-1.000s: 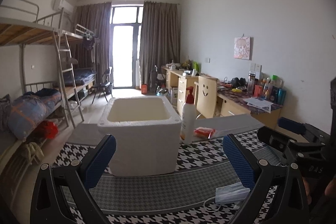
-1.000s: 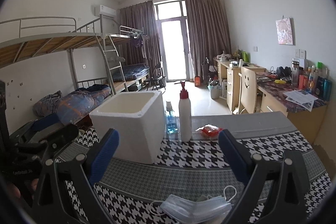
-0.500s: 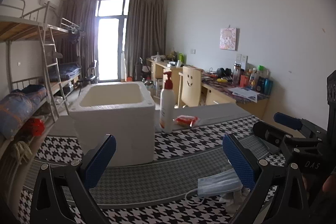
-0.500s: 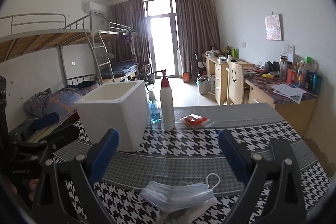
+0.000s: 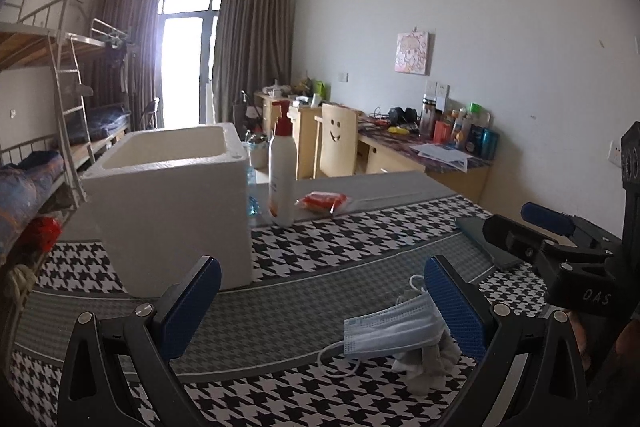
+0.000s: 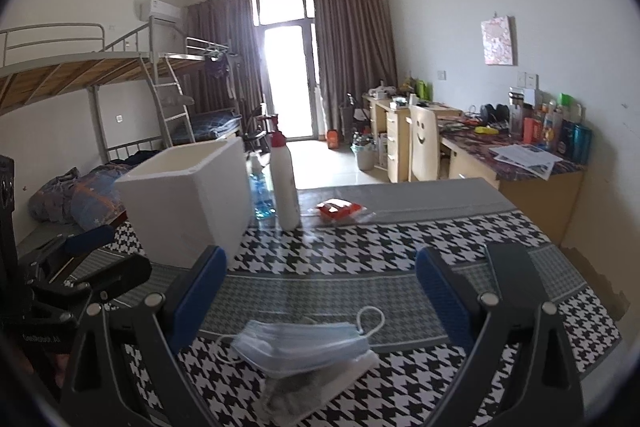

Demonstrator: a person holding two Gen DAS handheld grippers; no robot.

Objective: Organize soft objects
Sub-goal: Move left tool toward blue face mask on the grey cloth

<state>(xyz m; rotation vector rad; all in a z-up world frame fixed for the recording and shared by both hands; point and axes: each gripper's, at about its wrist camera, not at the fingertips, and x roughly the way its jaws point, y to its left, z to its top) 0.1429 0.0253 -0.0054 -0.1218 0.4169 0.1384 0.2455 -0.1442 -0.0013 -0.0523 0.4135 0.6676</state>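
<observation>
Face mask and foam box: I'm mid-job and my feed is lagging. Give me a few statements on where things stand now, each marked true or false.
1. The blue face mask lies on the table, over a crumpled grey cloth. True.
2. The right gripper is shut on the mask. False: its jaws are wide open, above the mask and holding nothing.
3. The white foam box is open at the top, with no lid on it. True.
4. The pump bottle lies on its side. False: it stands upright beside the box.
5. The left gripper holds the red packet. False: it is open, and the packet lies farther back near the bottle.
</observation>
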